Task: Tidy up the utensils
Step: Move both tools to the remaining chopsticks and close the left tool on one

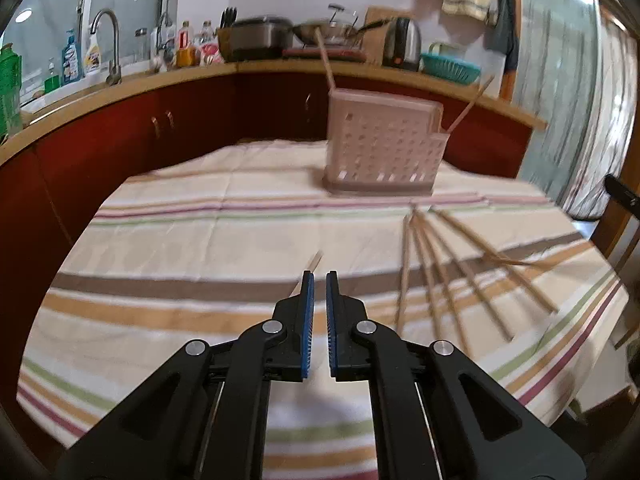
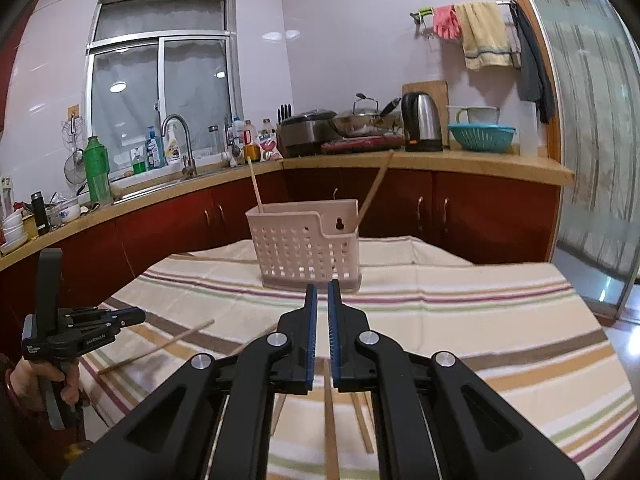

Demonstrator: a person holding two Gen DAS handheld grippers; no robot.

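**Two chopsticks in basket, rest loose**

Striped tabletop [image 1: 200, 216] carries a pink basket [image 1: 382, 148] at its far side, two chopsticks [image 1: 325, 62] upright inside. Loose chopsticks [image 1: 448, 272] fan out near the right gripper [image 2: 322, 286]. Left gripper [image 1: 319, 276] hangs over a single chopstick [image 1: 314, 261]. Both sets of fingers closed, empty.

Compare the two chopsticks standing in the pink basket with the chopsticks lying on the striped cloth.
The two chopsticks in the pink basket stand on end, leaning apart: one at its left end, one at its right. The chopsticks on the striped cloth lie flat, fanned in a loose bunch, with one apart. All look like plain wood.
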